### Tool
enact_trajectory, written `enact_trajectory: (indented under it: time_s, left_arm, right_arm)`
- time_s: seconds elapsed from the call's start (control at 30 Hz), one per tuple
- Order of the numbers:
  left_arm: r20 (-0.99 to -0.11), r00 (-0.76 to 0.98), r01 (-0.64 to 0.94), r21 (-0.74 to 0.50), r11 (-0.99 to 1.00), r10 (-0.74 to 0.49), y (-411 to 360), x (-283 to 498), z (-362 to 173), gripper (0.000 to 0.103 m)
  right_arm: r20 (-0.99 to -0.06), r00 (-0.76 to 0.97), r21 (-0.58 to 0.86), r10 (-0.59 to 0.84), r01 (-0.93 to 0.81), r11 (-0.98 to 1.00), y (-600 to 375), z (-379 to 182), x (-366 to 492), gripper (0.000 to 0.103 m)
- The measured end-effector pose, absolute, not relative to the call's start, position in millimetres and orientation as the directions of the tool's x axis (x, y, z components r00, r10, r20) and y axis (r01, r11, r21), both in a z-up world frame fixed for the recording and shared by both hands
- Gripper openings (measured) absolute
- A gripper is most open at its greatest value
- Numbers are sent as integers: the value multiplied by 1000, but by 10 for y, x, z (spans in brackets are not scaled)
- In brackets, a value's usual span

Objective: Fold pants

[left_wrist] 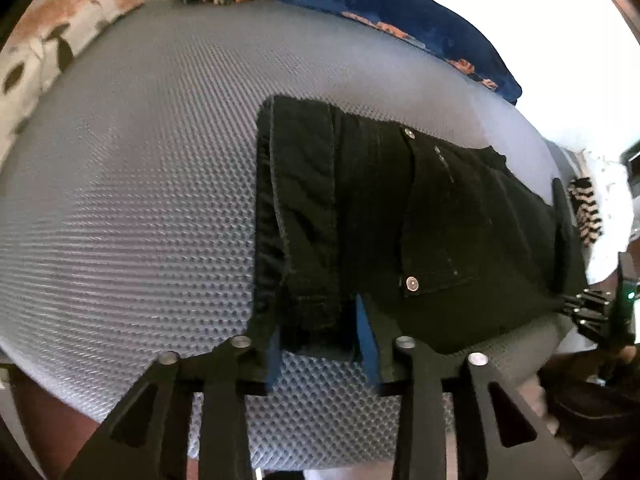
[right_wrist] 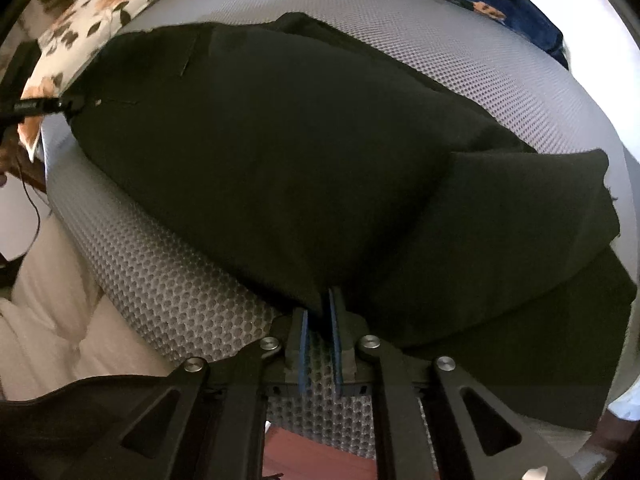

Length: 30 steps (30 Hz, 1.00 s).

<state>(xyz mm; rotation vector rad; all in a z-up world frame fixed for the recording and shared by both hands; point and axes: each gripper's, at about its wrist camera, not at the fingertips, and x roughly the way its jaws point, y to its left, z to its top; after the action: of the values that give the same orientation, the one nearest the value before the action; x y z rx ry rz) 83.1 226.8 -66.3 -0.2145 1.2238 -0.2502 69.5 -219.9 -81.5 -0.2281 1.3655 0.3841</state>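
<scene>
On the grey mesh mattress (left_wrist: 132, 184) the black pants (left_wrist: 400, 220) are lying partly folded, waistband end toward the left gripper, with two metal buttons (left_wrist: 412, 283) showing on the fly and pocket area. In the right wrist view the same pants (right_wrist: 280, 152) are spreading across most of the picture as a broad dark sheet, one flap doubling over at the right side and the near edge bunching down toward the camera.

The left gripper (left_wrist: 326, 330) is hovering at the near edge of the pants with its blue pads (left_wrist: 370, 344) spread apart; a hem of the black cloth is sitting between them, but the pads are not pressing on it. The right gripper (right_wrist: 321, 322) is holding its blue pads (right_wrist: 334, 332) close together, pinching a fold of the pants' near edge at the tips.

Beyond the pants, a dark blue blanket (left_wrist: 384, 4) with orange flowers is lying along the far edge of the mattress, and a white pillow (left_wrist: 52, 52) with brown and black flowers is sitting at the far left corner. A striped black and white cloth (left_wrist: 586, 212) is showing at the right edge in the left wrist view, near the other gripper
</scene>
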Motion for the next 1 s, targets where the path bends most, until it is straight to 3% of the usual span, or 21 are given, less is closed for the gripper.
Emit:
enact_trajectory:
  time_s: [0.07, 0.2, 0.3, 0.47, 0.7, 0.9, 1.0]
  left_arm:
    - [-898, 363, 99, -229, 968, -249, 2249, 737, -501, 40]
    - [-867, 469, 150, -111, 982, -169, 2172, 548, -166, 43]
    - [-812, 567, 239, 6, 971, -135, 1869, 418, 80, 48]
    - [-772, 588, 436, 49, 899, -243, 1203, 350, 153, 49]
    - [-776, 454, 664, -33, 747, -437, 180, 341, -41, 49]
    - [-789, 344, 765, -78, 639, -509, -489, 245, -199, 49]
    - [-795, 299, 789, -106, 606, -528, -752, 222, -266, 49]
  right_arm:
    - [-976, 165, 70, 142, -382, 921, -2235, -769, 705, 17]
    - [-966, 191, 93, 175, -376, 922, -2311, -594, 635, 40]
    - [-957, 232, 79, 172, -363, 928, -2429, -456, 570, 49]
    - [-931, 285, 191, 227, -150, 970, -2929, -383, 636, 49]
    - [-888, 286, 411, 360, 143, 900, -3466, -645, 795, 50]
    - [-874, 274, 461, 401, 213, 861, -3469, -870, 917, 49]
    - [-862, 285, 485, 420, 220, 846, -3451, -918, 969, 43]
